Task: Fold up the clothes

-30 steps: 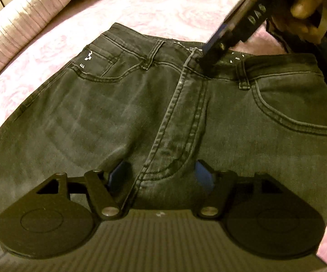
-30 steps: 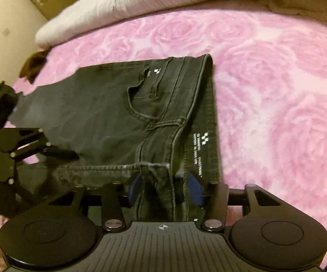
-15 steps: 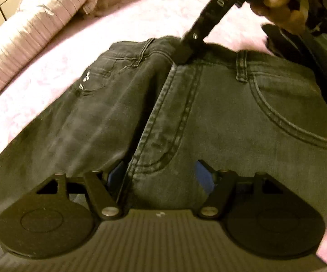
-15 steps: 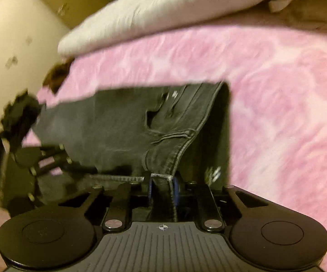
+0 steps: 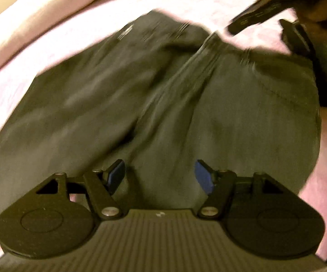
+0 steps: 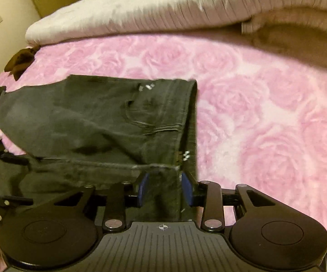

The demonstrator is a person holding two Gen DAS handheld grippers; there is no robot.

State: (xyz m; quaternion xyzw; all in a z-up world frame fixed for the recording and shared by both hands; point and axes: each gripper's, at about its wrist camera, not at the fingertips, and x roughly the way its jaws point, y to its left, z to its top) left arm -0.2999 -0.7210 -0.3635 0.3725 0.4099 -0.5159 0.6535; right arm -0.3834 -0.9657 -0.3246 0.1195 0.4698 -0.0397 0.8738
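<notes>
On the pink bedspread (image 6: 265,113), the right gripper (image 6: 163,187) is opening around the jeans' (image 6: 100,122) waistband, so the lifted fold could drop; the left gripper (image 5: 161,176) hangs open above the cloth.

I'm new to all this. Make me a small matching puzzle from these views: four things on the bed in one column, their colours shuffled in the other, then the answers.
Things
1. jeans
2. bedspread
3. pillow
4. gripper pads

Colours
A. blue
B. pink with a rose pattern
C. dark grey
D. pale, whitish with ribbed stripes

Pairs: 1-C, 2-B, 3-D, 4-A
</notes>
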